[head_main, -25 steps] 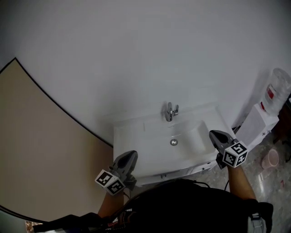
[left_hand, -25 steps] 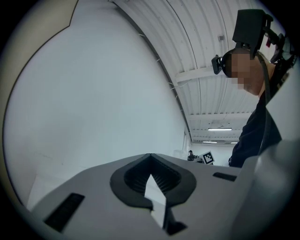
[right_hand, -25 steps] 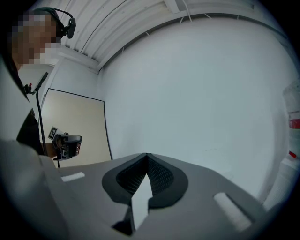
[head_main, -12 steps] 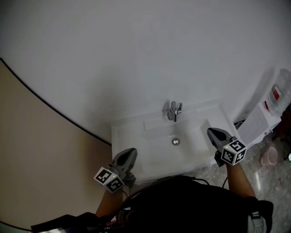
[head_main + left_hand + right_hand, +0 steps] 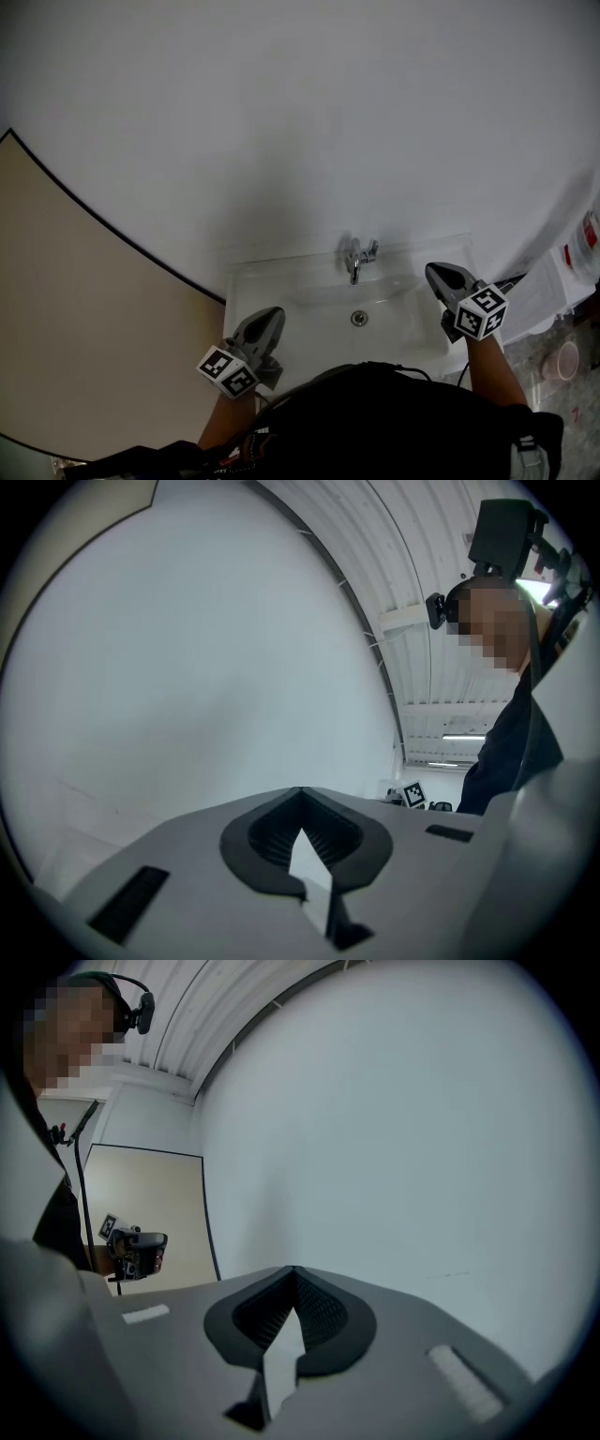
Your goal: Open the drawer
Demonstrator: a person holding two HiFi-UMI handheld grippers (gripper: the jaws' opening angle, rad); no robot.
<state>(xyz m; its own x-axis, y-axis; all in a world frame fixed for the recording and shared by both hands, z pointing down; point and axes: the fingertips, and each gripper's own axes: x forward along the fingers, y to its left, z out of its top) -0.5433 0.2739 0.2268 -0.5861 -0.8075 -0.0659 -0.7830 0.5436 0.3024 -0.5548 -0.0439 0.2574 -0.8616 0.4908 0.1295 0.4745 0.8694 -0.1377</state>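
No drawer shows in any view; the front of the white vanity (image 5: 253,292) is hidden under my body. Its basin has a chrome faucet (image 5: 357,255) at the back and a drain (image 5: 359,319). My left gripper (image 5: 270,317) hovers at the basin's left front corner, shut and holding nothing. My right gripper (image 5: 439,272) hovers over the basin's right edge, also shut and empty. In the left gripper view the jaws (image 5: 300,791) meet at their tips before a bare white wall. In the right gripper view the jaws (image 5: 293,1269) meet too, with the left gripper (image 5: 136,1246) small at the left.
A white wall (image 5: 300,122) rises behind the vanity, and a beige panel (image 5: 75,328) with a dark edge stands at the left. At the right are a white appliance with a red label (image 5: 586,246) and a pink cup (image 5: 565,361) on the speckled floor.
The vanity has slid down and closer in the head view, and its front face with handles has gone out of sight under my body. Both grippers have advanced alongside the basin, still shut.
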